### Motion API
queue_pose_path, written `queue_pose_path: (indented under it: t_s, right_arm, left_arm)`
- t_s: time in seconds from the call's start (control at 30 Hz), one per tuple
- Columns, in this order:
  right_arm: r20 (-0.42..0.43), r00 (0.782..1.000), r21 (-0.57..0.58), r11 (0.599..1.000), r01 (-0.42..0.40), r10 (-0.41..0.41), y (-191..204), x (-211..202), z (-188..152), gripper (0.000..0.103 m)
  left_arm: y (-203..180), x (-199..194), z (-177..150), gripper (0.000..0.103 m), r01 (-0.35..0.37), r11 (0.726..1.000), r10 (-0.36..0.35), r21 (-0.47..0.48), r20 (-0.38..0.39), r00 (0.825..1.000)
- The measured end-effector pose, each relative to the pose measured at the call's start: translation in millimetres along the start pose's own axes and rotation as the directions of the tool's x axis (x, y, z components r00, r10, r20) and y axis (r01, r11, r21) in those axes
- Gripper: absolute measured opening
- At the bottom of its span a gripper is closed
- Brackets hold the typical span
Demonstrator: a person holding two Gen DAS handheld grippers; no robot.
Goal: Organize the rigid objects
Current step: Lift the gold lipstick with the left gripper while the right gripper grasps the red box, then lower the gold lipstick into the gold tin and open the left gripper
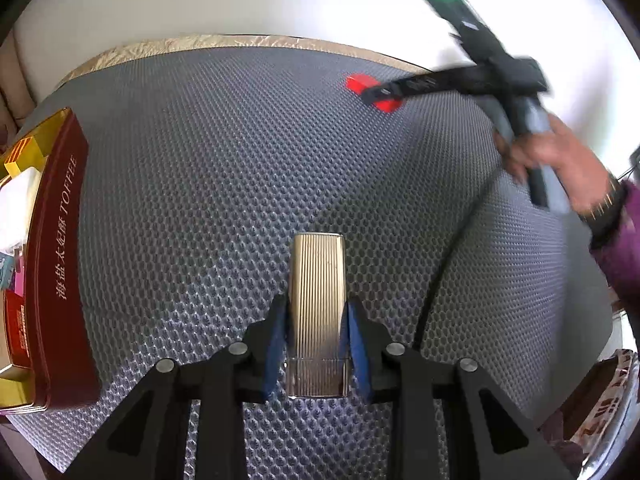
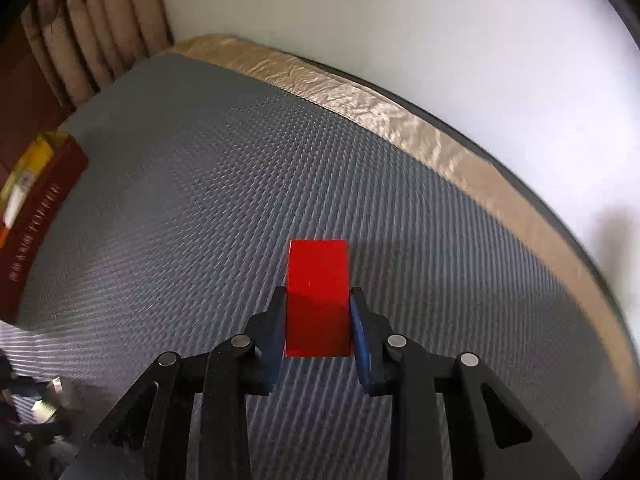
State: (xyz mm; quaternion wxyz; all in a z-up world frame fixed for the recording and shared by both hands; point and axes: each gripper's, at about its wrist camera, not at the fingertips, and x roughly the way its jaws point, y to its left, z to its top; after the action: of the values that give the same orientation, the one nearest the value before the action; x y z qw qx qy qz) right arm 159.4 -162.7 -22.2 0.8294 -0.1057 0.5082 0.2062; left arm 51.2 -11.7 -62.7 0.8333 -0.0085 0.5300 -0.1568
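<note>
Grey honeycomb-textured mat (image 1: 240, 160) covers the work surface; a crinkled tan strip (image 1: 208, 42) runs along its far edge, with a pale wall behind.

Left gripper (image 1: 316, 316): blue pads pressed against both long sides of a ribbed, pale-gold metallic case (image 1: 316, 300). Jaws narrow, closed on it. The case points away from the camera, over the near-middle of the mat; whether it rests on the mat or is lifted clear I cannot tell.

Right gripper (image 2: 318, 308): jaws drawn in against a red rectangular block (image 2: 318, 284), a pad on each long side, the grip firm. In the left wrist view the same block (image 1: 390, 104) shows far right on the mat, partly behind the black fingers of the right gripper (image 1: 376, 94); a hand (image 1: 560, 160) with a purple sleeve holds the tool's handle. That part of the view is blurred.

Container: a dark red box (image 1: 66, 240) lettered "TOFFEE", with gold inner rim, sits at the left edge of the mat. Open top. Inside, as far as visible: a yellow-gold small box (image 1: 24, 152) at the far end, something white (image 1: 18, 208) in the middle, a red packet (image 1: 16, 328) at the near end, and small pink and teal bits between, too cropped to identify. The right wrist view shows the same box (image 2: 44, 208) far left, blurred, with yellow and white contents.

Both held items are well apart from the box.
</note>
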Motion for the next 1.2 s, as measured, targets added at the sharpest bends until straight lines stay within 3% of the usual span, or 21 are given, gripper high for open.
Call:
queue_pose_path:
  t_s: [0.13, 0.27, 0.47, 0.63, 0.77, 0.97, 1.1, 1.2]
  right_arm:
    - [0.070, 0.995, 0.093, 0.993, -0.076, 0.069, 0, -34, -47, 0.027]
    - [0.154, 0.979, 0.229, 0.959, -0.164, 0.131, 1, -68, -109, 0.027]
    - [0.195, 0.974, 0.304, 0.937, -0.170, 0.113, 17, -83, -162, 0.027]
    - [0.205, 0.975, 0.318, 0.937, -0.144, 0.080, 25, -79, -166, 0.027]
    - [0.205, 0.976, 0.324, 0.936, -0.136, 0.070, 28, -75, -163, 0.027]
    - [0.209, 0.976, 0.328, 0.936, -0.130, 0.062, 37, -70, -162, 0.027]
    - [0.210, 0.976, 0.331, 0.935, -0.127, 0.059, 35, -70, -162, 0.027]
    - [0.205, 0.977, 0.330, 0.936, -0.122, 0.055, 35, -69, -162, 0.027]
  left_arm:
    - [-3, -6, -3, 0.030, 0.008, 1.000, -0.008, -0.020, 0.017, 1.000]
    - [2, -15, -12, 0.030, 0.011, 0.999, -0.010, -0.045, 0.028, 1.000]
    - [5, -39, -21, 0.030, 0.002, 0.999, 0.001, -0.045, 0.074, 0.997]
    - [11, -74, -28, 0.030, 0.004, 0.998, 0.004, -0.061, 0.128, 0.992]
    - [39, -111, -31, 0.030, -0.004, 0.993, 0.024, -0.115, 0.173, 0.985]
    - [118, -157, -39, 0.030, -0.159, 0.960, 0.205, -0.229, 0.191, 0.960]
    - [166, -148, -44, 0.030, -0.249, 0.928, 0.298, -0.277, 0.148, 0.943]
    - [189, -136, -50, 0.030, -0.277, 0.909, 0.326, -0.311, 0.117, 0.938]
